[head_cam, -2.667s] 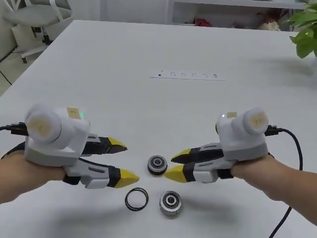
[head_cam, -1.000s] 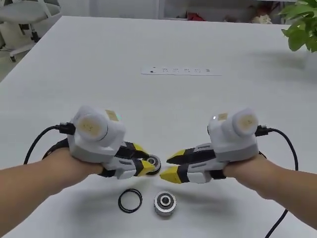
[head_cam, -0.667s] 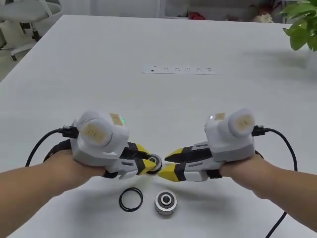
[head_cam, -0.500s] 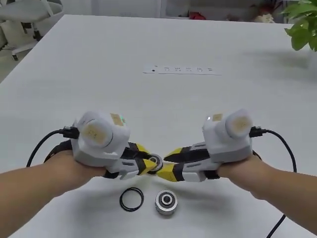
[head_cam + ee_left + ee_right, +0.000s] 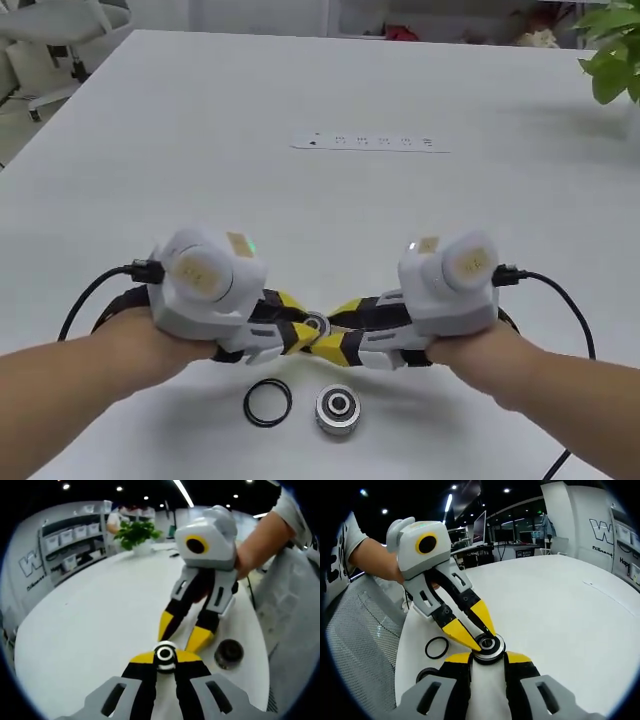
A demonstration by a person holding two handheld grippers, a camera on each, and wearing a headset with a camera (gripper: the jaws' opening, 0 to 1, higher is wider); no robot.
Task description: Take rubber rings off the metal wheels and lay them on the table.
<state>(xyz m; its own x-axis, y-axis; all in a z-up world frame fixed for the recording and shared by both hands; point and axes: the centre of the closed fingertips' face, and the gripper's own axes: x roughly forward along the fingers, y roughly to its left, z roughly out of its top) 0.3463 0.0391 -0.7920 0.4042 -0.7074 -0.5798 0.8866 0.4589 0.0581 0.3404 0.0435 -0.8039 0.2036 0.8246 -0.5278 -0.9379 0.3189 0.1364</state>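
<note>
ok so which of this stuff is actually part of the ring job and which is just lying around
Job: held wheel, left gripper shut on it, right gripper open at it, loose ring, second wheel.
Lying about: power strip, plant, chair.
</note>
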